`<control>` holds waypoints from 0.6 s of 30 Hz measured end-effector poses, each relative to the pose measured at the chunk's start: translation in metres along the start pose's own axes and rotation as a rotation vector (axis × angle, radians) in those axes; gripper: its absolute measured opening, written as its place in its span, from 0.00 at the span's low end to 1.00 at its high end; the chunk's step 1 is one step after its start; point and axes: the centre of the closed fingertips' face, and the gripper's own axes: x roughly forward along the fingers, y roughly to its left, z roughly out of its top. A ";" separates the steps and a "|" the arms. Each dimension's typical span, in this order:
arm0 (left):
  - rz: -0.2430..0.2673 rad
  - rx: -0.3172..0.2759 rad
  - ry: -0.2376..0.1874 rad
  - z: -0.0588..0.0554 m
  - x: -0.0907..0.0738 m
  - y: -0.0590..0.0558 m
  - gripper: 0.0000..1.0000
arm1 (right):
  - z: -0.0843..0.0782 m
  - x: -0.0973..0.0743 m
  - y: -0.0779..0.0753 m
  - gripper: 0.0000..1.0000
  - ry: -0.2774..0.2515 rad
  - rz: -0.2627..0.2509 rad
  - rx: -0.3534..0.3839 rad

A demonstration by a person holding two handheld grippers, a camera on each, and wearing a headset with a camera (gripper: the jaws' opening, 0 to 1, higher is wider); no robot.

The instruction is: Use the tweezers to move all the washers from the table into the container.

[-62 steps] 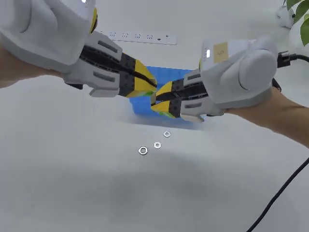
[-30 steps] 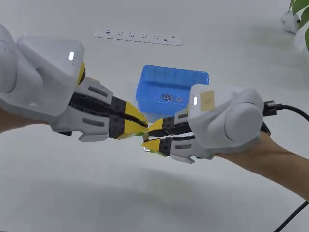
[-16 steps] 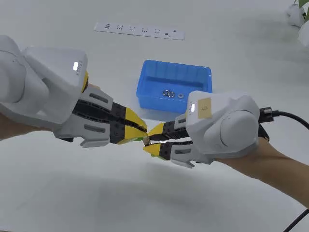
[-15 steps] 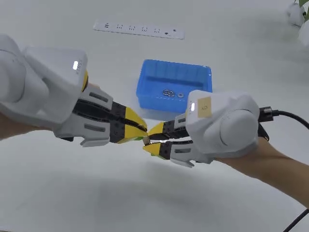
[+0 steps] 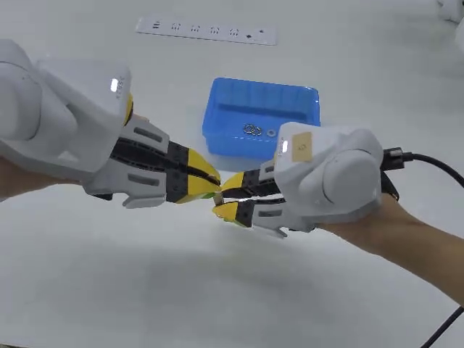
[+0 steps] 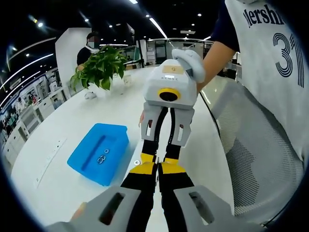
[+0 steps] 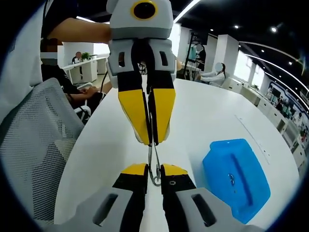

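My left gripper (image 5: 214, 183) and right gripper (image 5: 220, 199) meet tip to tip just above the table, in front of the blue container (image 5: 239, 143). Thin metal tweezers (image 7: 151, 155) run from the left gripper (image 7: 152, 140), whose jaws are shut on them, down between the right gripper's (image 7: 154, 170) nearly closed jaws. A small metal ring (image 7: 155, 181) sits at the tweezers' lower end. Several washers (image 5: 252, 130) lie inside the container. A small washer (image 6: 137, 163) lies on the table beside the tips. Whatever lies under the grippers is hidden in the head view.
A white power strip (image 5: 206, 30) lies beyond the container. A black cable (image 5: 428, 163) trails from the right gripper. A potted plant (image 6: 101, 67) stands farther along the white table (image 5: 109, 275). A mesh chair (image 7: 29, 145) and a person stand at the table's edge.
Both grippers have come down and towards me from over the container, and their tips have met. They now cover the three washers seen on the table before. The head camera shifted too.
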 end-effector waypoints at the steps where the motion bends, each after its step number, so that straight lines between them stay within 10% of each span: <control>1: 0.001 0.002 0.003 -0.001 0.001 0.000 0.06 | -0.001 0.001 0.000 0.12 0.000 0.002 0.008; 18: -0.003 -0.024 -0.004 -0.004 0.004 0.000 0.06 | -0.003 0.004 0.001 0.11 0.002 0.010 0.017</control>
